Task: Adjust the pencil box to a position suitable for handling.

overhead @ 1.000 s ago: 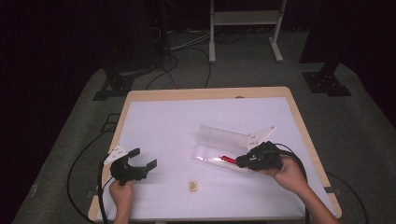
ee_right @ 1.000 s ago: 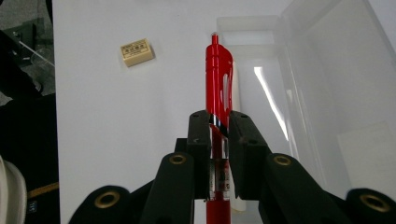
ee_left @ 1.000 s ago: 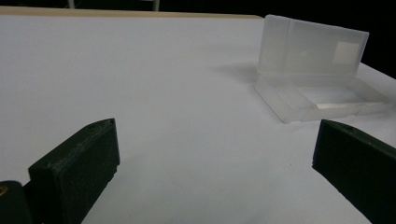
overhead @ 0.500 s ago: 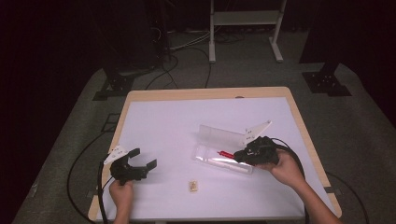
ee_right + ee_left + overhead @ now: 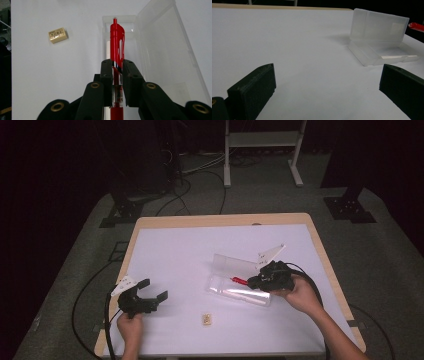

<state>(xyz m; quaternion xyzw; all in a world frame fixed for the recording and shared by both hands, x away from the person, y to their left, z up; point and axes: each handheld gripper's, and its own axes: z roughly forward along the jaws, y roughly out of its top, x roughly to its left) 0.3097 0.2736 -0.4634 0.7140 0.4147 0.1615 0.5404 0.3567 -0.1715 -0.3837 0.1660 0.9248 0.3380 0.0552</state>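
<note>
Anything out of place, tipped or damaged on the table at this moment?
Nothing stands out. The clear case lies open and intact, the right gripper holds the red pen over it, and the small eraser sits flat nearby.

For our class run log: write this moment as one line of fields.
right tool: shut on red pen, over open clear pencil case | left tool: open, idle | eraser: on table

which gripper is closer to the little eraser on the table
Left, narrowly. The left gripper sits open to the left of the eraser, slightly farther back. The right gripper, shut on the red pen, hangs over the clear case, to the eraser's right.
</note>
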